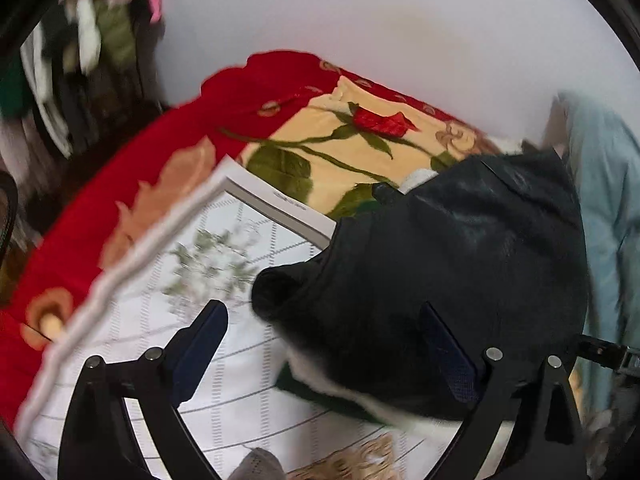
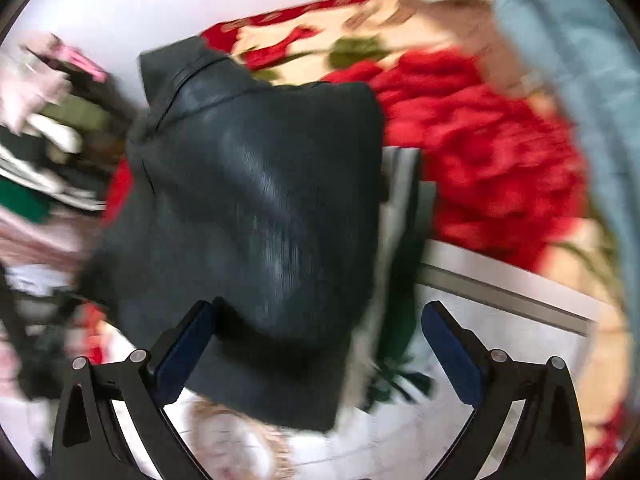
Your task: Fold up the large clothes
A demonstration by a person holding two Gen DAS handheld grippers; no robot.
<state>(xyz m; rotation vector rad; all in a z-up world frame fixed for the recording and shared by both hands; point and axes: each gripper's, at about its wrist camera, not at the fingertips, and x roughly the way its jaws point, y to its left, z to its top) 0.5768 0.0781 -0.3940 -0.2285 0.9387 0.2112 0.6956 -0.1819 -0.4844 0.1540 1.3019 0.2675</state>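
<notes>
The left hand-held gripper (image 1: 322, 344) has its jaws spread wide apart with nothing clamped, and the right hand-held gripper (image 2: 316, 344) is likewise wide apart and empty. Between them lies the black jacket (image 1: 452, 248), a glossy, leather-looking garment with a pale fleecy lining (image 1: 344, 390) showing along its lower edge. In the left wrist view it fills the 3 to 5 o'clock part of the picture, one bunched dark end reaching between the fingers. In the right wrist view the black jacket (image 2: 256, 216) sits at centre, its near edge low between the fingers; whether it touches them is blurred.

The jacket rests on a white checked sheet with a leaf print (image 1: 224, 280), which covers part of a bed spread with a red and cream rose blanket (image 1: 320, 136). A light blue cloth (image 1: 608, 208) hangs at 3 o'clock in the left view, and a heap of mixed clothes (image 1: 80, 64) sits at 10 o'clock.

Both views are smeared, the right one heavily. The jacket looks thick, stiff and slick, so a pinch on one layer may slip, or the bulk may spring a fold open. A low grab may also snag the sheet and drag it along.
</notes>
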